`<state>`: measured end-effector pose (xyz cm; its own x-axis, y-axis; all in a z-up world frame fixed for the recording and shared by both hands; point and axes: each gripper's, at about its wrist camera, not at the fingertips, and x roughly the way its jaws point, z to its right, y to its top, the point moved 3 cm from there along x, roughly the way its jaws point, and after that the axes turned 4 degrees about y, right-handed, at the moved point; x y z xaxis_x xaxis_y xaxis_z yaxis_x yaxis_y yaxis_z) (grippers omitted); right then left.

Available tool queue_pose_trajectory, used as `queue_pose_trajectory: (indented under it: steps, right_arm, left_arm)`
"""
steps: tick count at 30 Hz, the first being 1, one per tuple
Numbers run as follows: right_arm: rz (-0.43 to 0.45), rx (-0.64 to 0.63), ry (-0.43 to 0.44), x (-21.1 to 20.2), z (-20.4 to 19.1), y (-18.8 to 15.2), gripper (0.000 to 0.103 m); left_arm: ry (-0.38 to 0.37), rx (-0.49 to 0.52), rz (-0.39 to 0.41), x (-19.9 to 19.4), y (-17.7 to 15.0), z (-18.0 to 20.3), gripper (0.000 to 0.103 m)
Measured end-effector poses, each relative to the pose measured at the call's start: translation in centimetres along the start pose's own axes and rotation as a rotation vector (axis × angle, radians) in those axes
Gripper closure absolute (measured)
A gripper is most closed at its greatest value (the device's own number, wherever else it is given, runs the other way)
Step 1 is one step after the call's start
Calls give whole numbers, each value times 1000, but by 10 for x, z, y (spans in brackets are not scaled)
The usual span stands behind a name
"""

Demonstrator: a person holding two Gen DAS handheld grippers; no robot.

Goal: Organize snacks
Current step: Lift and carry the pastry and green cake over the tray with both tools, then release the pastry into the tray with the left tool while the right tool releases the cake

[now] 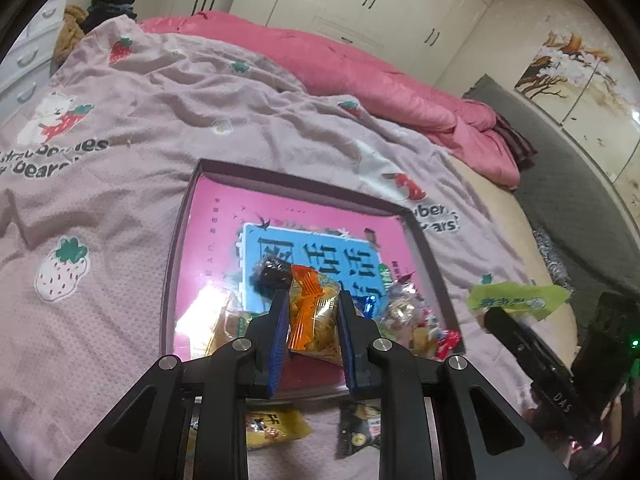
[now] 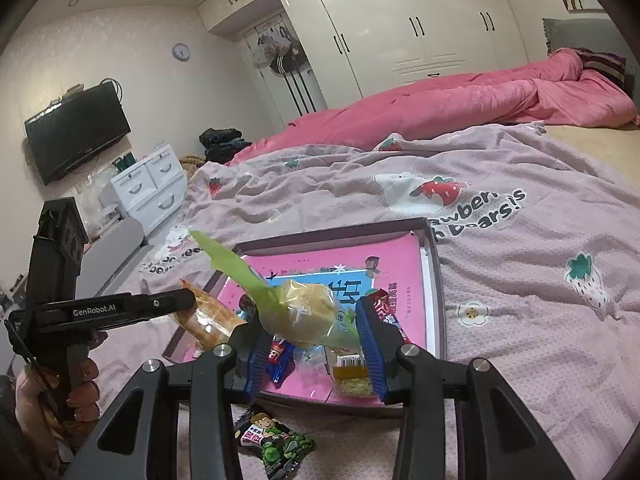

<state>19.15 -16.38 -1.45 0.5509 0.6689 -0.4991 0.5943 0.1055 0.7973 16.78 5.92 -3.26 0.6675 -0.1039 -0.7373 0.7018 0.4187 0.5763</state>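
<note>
Left gripper [image 1: 313,300] clamped on an orange-and-clear snack packet [image 1: 314,320], blue pads pressing both its sides, held above the near half of the tray [image 1: 176,248]. Right gripper [image 2: 310,328] gripping a pale yellow cake in a green-ended clear wrapper [image 2: 304,312]; wrapper tail [image 2: 224,260] sticking up and to the left, pads against the wrapper on both sides, likewise held over the near edge of the tray. Tray: shallow, dark-rimmed, pink printed bottom with a blue panel, lying flat on a pink strawberry-print bedspread [image 1: 120,152]. Inside the tray, near end: a loose cluster of small wrapped snacks [image 1: 408,316], including a dark-wrapped piece [image 1: 270,276] just beyond the left fingertips and a red-and-blue packet [image 2: 280,360] under the right gripper. Far half of the tray bare of snacks. Outside the tray, on the bedspread at the near side: a yellow packet [image 1: 272,428] and a black-and-green cartoon packet [image 2: 276,440], both lying flat and close to the tray's near rim. A hand [image 2: 76,392] visible on the left gripper's grip in the right wrist view. Behind: rumpled pink quilt [image 2: 480,108], white wardrobe [image 2: 400,32], wall-mounted television [image 2: 76,132], white drawer unit [image 2: 148,184].
</note>
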Motion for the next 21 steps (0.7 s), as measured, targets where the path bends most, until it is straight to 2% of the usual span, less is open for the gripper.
queue_pose_trajectory:
  steps: [6,13,21]
  right_arm:
    - [-58,-87,-52,17,-10,-6,61]
    - [-120,-123,-2,33,-25,-16,61]
    - [-140,-126,-29,47,-25,-21,60]
  left_arm:
    - [31,13,-12,9,-6,-5,79]
    - [48,14,-22,14,-8,-11,78]
    - [63,12,-37,21,-12,-17,78]
